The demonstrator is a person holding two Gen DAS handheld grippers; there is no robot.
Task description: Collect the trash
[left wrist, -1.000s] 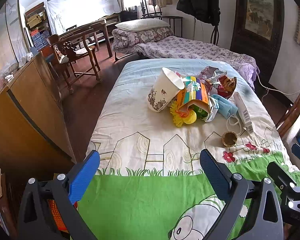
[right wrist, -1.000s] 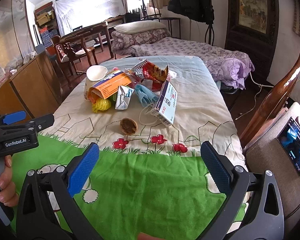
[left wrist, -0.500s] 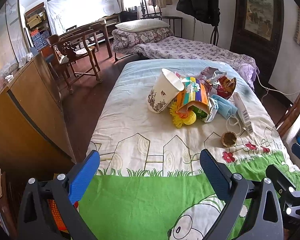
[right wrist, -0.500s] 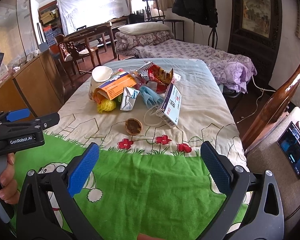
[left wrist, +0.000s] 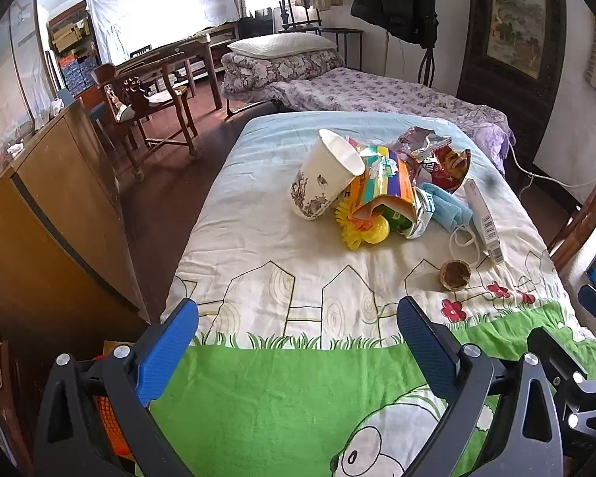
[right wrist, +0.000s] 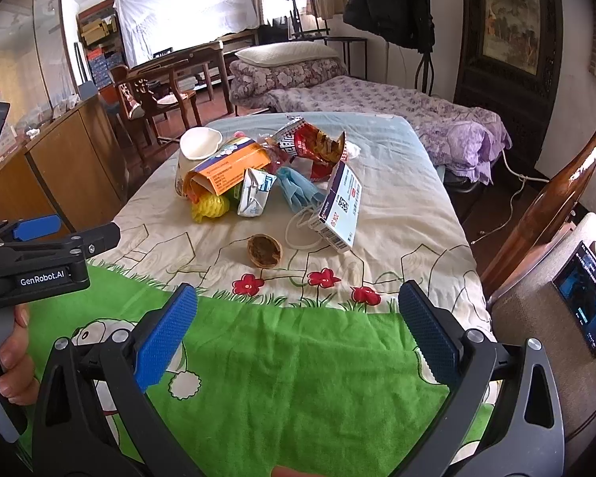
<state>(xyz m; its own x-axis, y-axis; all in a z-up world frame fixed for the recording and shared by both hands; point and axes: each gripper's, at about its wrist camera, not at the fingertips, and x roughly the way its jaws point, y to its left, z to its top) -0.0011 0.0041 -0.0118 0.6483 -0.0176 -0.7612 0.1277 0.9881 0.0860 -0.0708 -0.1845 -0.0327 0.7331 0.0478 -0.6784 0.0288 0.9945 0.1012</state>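
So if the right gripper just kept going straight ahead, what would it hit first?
Probably the walnut shell half, which lies on the bed cover nearest along the open right gripper line; the boxed pile sits behind it. Depth is unclear, so it may touch the cover first.

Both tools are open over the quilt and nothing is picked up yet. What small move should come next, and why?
Probably ease the right tool forward toward the walnut shell half. It lies apart from the trash heap, nearest that tool, with bare quilt between, and both tools, left tool included, are open and empty.
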